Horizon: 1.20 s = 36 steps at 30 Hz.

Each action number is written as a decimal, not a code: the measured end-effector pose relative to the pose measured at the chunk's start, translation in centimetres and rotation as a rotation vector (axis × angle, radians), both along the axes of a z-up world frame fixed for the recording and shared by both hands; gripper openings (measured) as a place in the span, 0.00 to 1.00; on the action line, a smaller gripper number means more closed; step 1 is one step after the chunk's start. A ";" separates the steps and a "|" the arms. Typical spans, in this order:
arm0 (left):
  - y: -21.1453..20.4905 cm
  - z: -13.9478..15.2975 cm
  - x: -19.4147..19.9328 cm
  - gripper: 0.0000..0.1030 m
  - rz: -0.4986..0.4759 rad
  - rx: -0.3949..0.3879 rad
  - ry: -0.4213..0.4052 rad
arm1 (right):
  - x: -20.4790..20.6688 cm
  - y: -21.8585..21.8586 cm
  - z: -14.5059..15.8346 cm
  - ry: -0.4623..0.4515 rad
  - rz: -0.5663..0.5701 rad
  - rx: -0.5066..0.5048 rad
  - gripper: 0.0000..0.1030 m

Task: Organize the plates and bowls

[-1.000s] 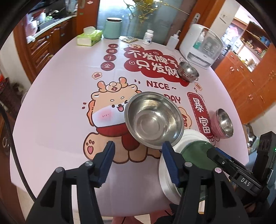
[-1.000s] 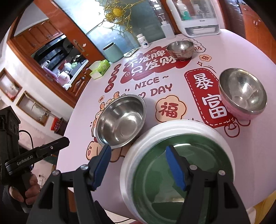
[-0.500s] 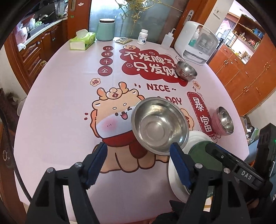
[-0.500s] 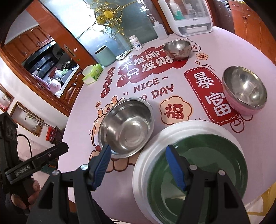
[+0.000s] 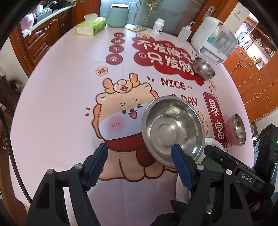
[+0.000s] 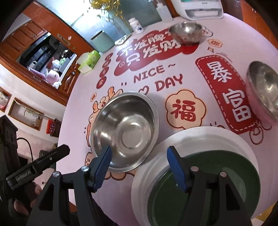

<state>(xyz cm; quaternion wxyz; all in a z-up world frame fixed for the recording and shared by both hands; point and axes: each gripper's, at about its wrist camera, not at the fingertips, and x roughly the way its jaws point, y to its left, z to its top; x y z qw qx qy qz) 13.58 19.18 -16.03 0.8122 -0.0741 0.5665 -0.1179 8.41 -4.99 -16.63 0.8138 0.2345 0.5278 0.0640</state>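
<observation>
A large steel bowl [image 5: 173, 130] [image 6: 125, 130] stands on the pink printed tablecloth [image 5: 69, 87]. To its right is a white plate [image 6: 173, 142] with a green plate [image 6: 208, 173] lying in it. My left gripper [image 5: 139, 156] is open, and its right finger [image 5: 180, 165] overlaps the bowl's near rim without pressing on it. My right gripper [image 6: 139, 160] is open too, one finger over the bowl's near rim and the other over the white plate's edge. A pink bowl with a steel inside [image 6: 264, 90] and a small steel bowl [image 6: 185, 33] stand farther off.
At the table's far end are a tissue box [image 5: 91, 26], a teal canister [image 5: 119, 15], a pill bottle [image 5: 158, 26], a squeeze bottle [image 5: 185, 34] and a white appliance [image 5: 215, 40]. Wooden cabinets surround the table. A hand [image 6: 22, 205] holds the left gripper.
Both grippers have come forward and lower toward the large steel bowl, which now looks bigger and meets their fingers. The left jaws stand wider than a second ago.
</observation>
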 end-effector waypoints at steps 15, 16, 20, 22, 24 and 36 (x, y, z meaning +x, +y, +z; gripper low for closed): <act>-3.1 -4.8 3.5 0.72 0.005 0.087 0.131 | 2.7 -0.8 -3.4 0.076 0.070 0.049 0.42; -3.2 -5.0 3.6 0.72 0.006 0.089 0.138 | 2.8 -0.8 -3.3 0.072 0.074 0.051 0.41; -3.8 -5.8 4.2 0.72 0.012 0.095 0.159 | 3.1 -0.8 -3.6 0.072 0.100 0.057 0.35; -4.0 -6.1 4.4 0.70 0.011 0.100 0.163 | 3.4 -0.7 -3.7 0.074 0.111 0.055 0.32; -4.3 -6.2 4.6 0.65 0.010 0.103 0.163 | 3.6 -0.6 -3.8 0.079 0.123 0.057 0.30; -4.8 -6.7 5.2 0.31 0.005 0.091 0.176 | 4.0 -0.6 -4.4 0.090 0.144 0.073 0.21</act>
